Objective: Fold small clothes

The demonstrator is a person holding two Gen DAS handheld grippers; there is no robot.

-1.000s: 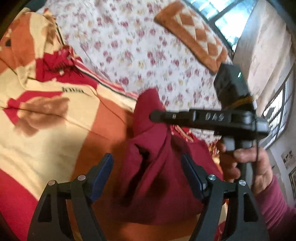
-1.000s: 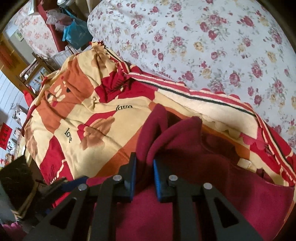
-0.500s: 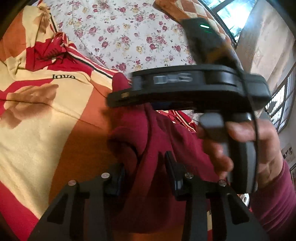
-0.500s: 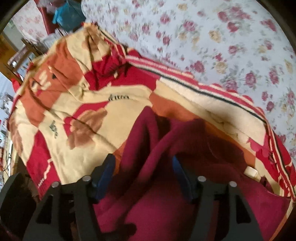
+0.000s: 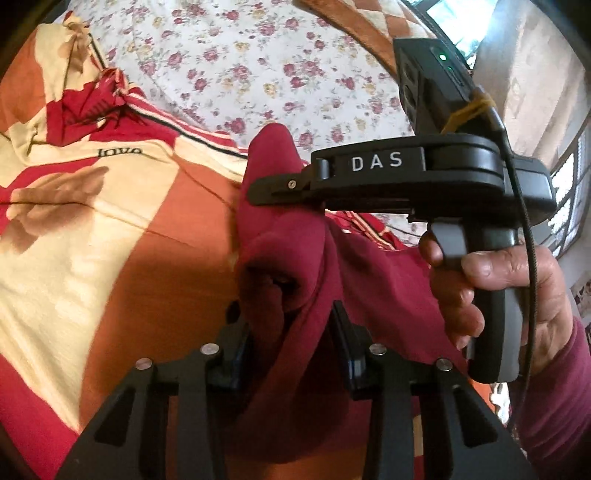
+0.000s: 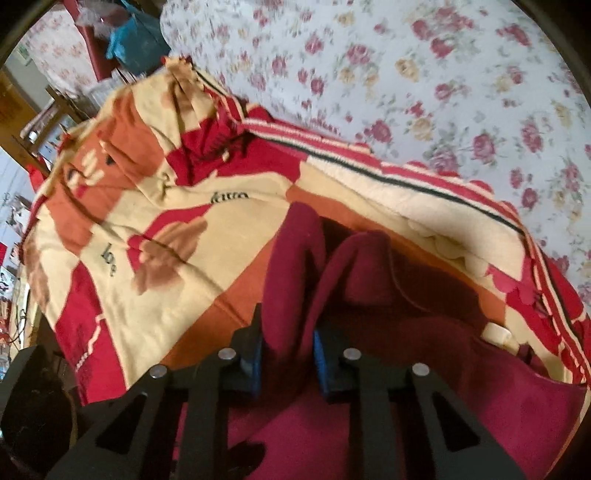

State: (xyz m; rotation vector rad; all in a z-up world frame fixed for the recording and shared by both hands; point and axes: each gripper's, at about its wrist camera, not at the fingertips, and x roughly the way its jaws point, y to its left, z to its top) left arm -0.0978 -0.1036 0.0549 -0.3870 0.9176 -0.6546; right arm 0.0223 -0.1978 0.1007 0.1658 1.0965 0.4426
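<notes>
A dark red garment (image 5: 295, 258) lies bunched on a patterned blanket. My left gripper (image 5: 286, 332) is shut on a thick fold of it at the bottom of the left wrist view. The right gripper's black body (image 5: 406, 173), held by a hand, crosses just above that fold, its tip on the cloth. In the right wrist view my right gripper (image 6: 288, 354) is shut on another raised fold of the same garment (image 6: 295, 266); the rest spreads right and down.
An orange, cream and red blanket (image 6: 147, 221) with "love" lettering covers the near bed. A white floral sheet (image 6: 443, 92) lies beyond. A checked orange pillow (image 5: 362, 26) is at the far edge. Furniture and a blue bag (image 6: 136, 37) stand off the bed's left.
My left gripper closed from wide open onto the garment fold. My right gripper opened half a second ago and has closed again on the cloth, close beside the left one.
</notes>
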